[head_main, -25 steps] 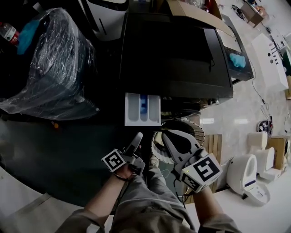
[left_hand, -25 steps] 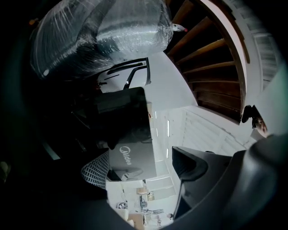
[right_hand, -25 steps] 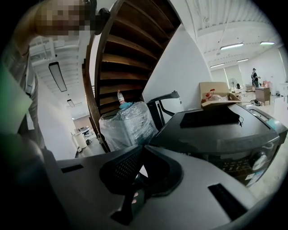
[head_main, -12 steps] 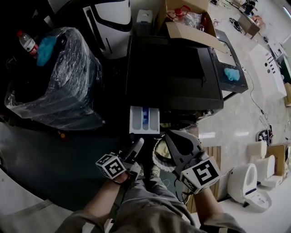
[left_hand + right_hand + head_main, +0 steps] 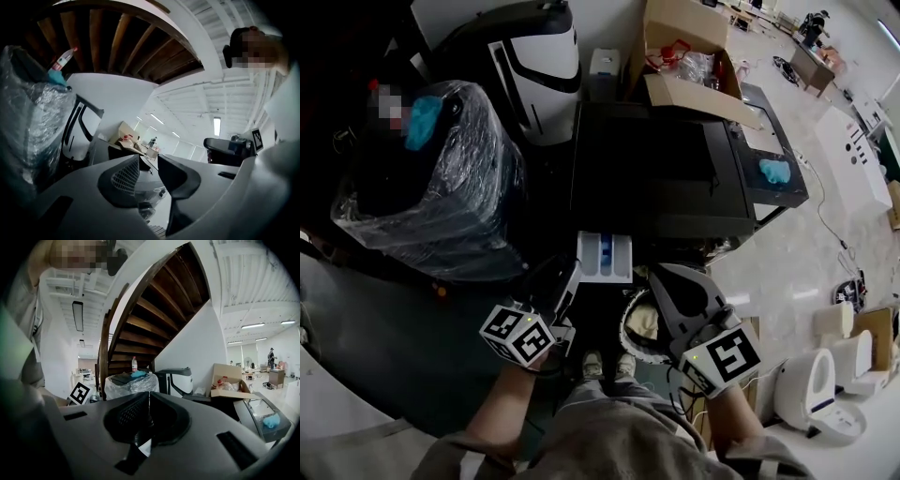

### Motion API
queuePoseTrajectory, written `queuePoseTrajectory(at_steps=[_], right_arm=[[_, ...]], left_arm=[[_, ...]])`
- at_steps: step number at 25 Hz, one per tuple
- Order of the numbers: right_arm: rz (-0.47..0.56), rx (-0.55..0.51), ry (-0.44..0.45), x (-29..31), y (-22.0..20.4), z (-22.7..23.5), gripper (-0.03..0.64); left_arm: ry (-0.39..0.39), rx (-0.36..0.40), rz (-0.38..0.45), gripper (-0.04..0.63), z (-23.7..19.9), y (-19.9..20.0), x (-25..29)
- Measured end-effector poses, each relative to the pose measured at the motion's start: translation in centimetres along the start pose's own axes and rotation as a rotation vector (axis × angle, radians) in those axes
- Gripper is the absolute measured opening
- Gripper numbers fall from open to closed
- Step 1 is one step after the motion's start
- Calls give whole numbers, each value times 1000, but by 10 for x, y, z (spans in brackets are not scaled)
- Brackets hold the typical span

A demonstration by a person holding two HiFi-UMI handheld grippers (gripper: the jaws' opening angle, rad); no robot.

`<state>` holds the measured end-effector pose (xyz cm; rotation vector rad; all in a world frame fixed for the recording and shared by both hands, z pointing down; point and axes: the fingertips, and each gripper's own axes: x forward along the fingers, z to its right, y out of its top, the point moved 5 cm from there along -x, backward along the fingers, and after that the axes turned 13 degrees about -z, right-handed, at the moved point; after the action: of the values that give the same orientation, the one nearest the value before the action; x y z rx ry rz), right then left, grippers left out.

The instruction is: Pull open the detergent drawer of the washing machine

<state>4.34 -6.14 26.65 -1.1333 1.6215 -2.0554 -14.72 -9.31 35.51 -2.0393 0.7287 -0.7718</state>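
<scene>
The black washing machine stands in the middle of the head view. Its white detergent drawer, with a blue insert, sticks out of the front, pulled open. My left gripper hovers just left of the drawer and below it, apart from it. Its jaws are closing with a narrow gap and nothing between them. My right gripper hangs to the drawer's right, shut and empty, its jaws meeting in the right gripper view. Neither gripper touches the drawer.
A plastic-wrapped appliance stands left of the machine, with a white and black unit behind. An open cardboard box rests on top at the back. A blue cloth lies on the neighbouring machine. White toilets stand at the lower right.
Both grippers have risen in front of the machine. The left one has rolled, and its jaws have narrowed from wide open. The drawer stays pulled out.
</scene>
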Motion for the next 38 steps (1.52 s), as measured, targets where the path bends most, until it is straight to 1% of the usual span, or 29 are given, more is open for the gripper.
queuePoseTrajectory(at_steps=[2, 4, 5, 6, 10, 11, 14, 16, 19, 21, 24, 27, 31, 38], right_arm=[[17, -21, -3, -6, 9, -1, 32], [32, -43, -6, -12, 16, -2, 32], [39, -53, -10, -16, 19, -3, 32], [46, -62, -13, -20, 23, -3, 32], [78, -82, -25, -35, 35, -5, 32], [91, -86, -30, -40, 37, -5, 32], [145, -103, -44, -55, 47, -8, 32], [187, -103, -47, -65, 52, -10, 32], [242, -87, -64, -78, 57, -10, 31], [245, -86, -65, -81, 57, -10, 31], [229, -94, -55, -80, 54, -11, 31], [220, -94, -43, -77, 51, -11, 31], [208, -89, -38, -76, 48, -12, 31], [191, -102, -36, -77, 46, -10, 31]], left_arm=[[4, 87, 3, 133, 11, 17, -7], [15, 163, 15, 111, 23, 30, -16], [23, 198, 27, 75, 29, 36, -20], [30, 234, 39, 58, 36, 43, -23], [54, 383, 52, 46, 65, 64, -36], [57, 407, 52, 39, 72, 69, -40], [35, 433, 68, 23, 90, 81, -51], [30, 471, 71, 17, 101, 88, -58], [68, 571, 57, 15, 111, 92, -66], [112, 622, 28, 15, 115, 90, -69], [149, 651, 2, 15, 115, 86, -70], [150, 635, 4, 15, 113, 84, -70], [164, 648, 6, 15, 112, 86, -72], [169, 645, 11, 15, 116, 88, -72]])
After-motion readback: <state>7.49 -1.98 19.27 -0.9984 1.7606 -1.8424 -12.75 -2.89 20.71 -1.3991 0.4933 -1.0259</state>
